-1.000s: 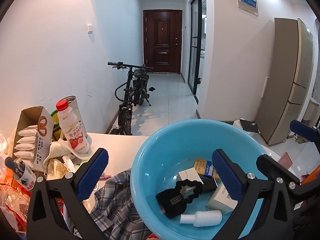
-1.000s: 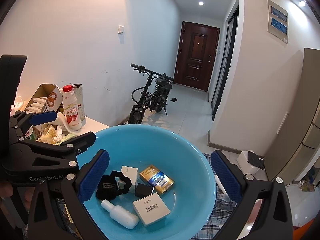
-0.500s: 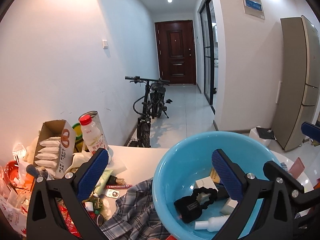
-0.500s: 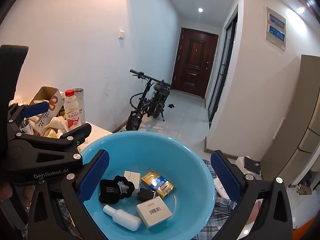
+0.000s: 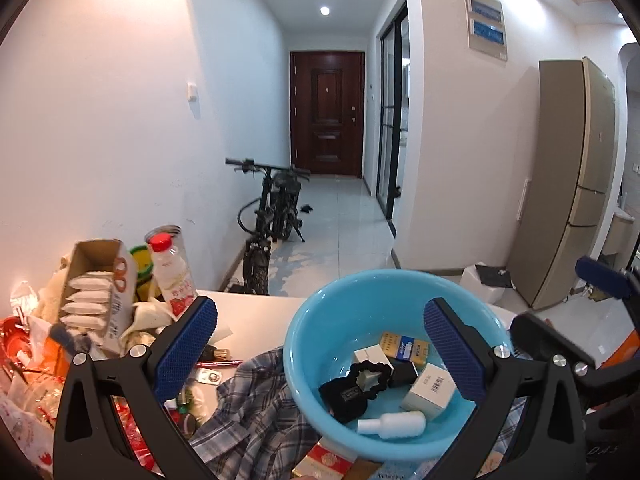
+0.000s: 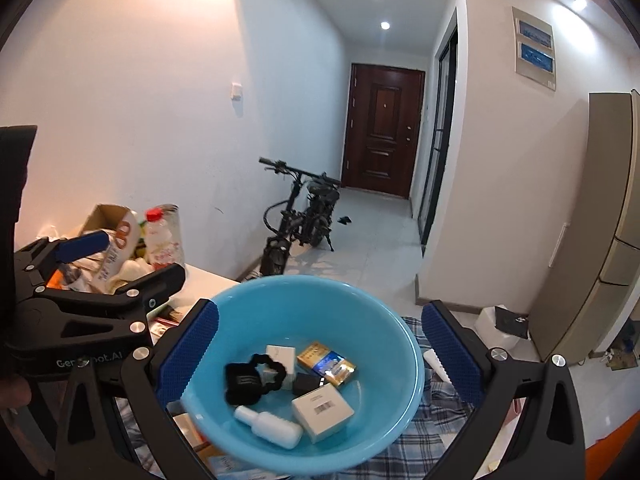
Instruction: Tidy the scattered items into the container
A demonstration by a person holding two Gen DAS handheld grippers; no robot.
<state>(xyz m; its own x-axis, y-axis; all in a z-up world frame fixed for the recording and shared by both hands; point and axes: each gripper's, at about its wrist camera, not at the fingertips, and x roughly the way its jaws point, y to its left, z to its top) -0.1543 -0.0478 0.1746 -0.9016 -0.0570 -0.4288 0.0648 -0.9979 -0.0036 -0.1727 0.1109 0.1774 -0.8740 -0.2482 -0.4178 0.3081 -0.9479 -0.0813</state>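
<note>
The blue basin (image 5: 304, 332) sits on a plaid cloth (image 5: 256, 412) at 5 o'clock in the left wrist view, holding 2 white boxes, a gold pack (image 6: 326, 362), a black scrunchie (image 6: 252, 376) and a white bottle (image 6: 268, 426). The left gripper (image 5: 320, 344) and right gripper (image 6: 318, 344) both hover with jaws spread wide, gripping nothing. Clutter around a red-capped bottle (image 5: 170, 268) lies at 9 o'clock.

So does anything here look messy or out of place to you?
Yes. A plaid shirt lies crumpled on the table, partly under the blue basin. To its left sits a jumble of wrappers and packets around an open carton. Inside the basin, the small boxes and a white bottle lie loosely heaped.
</note>
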